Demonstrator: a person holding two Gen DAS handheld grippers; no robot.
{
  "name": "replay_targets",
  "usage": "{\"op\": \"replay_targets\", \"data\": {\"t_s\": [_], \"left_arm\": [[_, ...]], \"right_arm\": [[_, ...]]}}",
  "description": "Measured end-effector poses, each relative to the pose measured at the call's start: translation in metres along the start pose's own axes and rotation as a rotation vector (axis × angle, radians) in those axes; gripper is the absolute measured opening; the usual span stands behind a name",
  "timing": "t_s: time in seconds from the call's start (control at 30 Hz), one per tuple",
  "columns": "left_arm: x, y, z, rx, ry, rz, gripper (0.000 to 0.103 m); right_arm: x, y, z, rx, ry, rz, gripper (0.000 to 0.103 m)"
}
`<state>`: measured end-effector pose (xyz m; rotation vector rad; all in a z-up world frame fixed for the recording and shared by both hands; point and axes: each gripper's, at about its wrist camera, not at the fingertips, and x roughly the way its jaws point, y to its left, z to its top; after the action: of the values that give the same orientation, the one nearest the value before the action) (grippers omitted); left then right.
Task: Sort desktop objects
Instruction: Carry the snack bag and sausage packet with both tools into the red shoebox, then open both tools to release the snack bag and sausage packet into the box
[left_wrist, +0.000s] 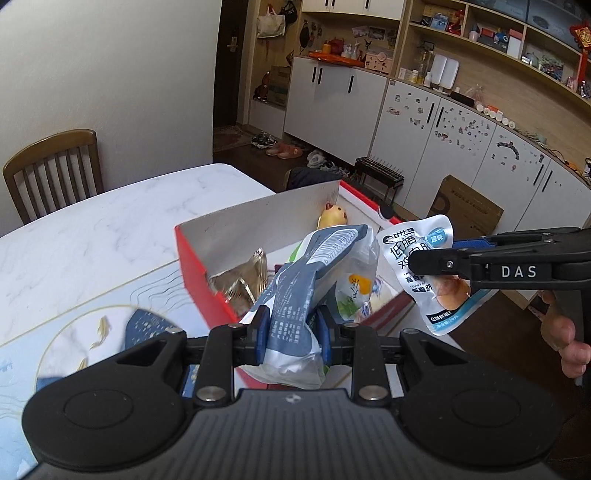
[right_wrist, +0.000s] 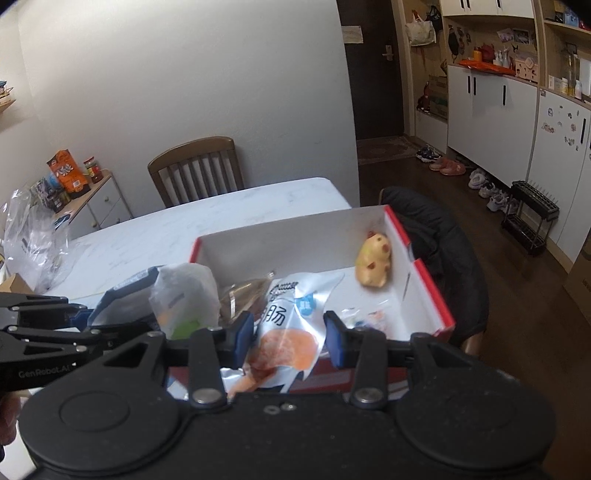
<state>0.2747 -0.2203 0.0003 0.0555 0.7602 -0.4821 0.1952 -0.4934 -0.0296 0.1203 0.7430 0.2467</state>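
Note:
My left gripper (left_wrist: 291, 332) is shut on a grey-blue and white snack bag (left_wrist: 299, 295) and holds it over the near edge of a red box with a white inside (left_wrist: 258, 221). My right gripper (right_wrist: 290, 334) is shut on a silver and blue sausage pouch (right_wrist: 284, 332), held above the same box (right_wrist: 424, 280). The pouch (left_wrist: 424, 273) and right gripper also show in the left wrist view at right. In the box lie a yellow toy chick (right_wrist: 373, 264), a clear wrapped packet (left_wrist: 243, 280) and small sachets (right_wrist: 365, 317).
The box stands at the right end of a white marble table (left_wrist: 110, 229) with a blue patterned mat (left_wrist: 74, 332). A wooden chair (right_wrist: 195, 166) stands behind it. A dark jacket (right_wrist: 450, 251) lies beside the box. A clear plastic bag (right_wrist: 33, 240) lies at the table's left.

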Motion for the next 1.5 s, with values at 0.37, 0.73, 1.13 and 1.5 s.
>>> {"op": "replay_targets", "data": {"t_s": [0.37, 0.73, 1.13, 1.5], "left_arm": [[0.057, -0.008, 0.028, -0.019, 0.077, 0.057, 0.026], [0.114, -0.011, 0.031, -0.001, 0.168, 0.112, 0.026], [0.138, -0.008, 0.024, 0.006, 0.228, 0.128, 0.026], [0.141, -0.006, 0.02, 0.0, 0.247, 0.101, 0.026]], "right_arm": [[0.041, -0.033, 0.021, -0.019, 0.036, -0.016, 0.04], [0.105, -0.053, 0.026, -0.036, 0.131, -0.042, 0.04], [0.143, -0.055, 0.022, -0.079, 0.213, -0.033, 0.04], [0.141, -0.046, 0.02, -0.161, 0.215, -0.023, 0.043]]}}
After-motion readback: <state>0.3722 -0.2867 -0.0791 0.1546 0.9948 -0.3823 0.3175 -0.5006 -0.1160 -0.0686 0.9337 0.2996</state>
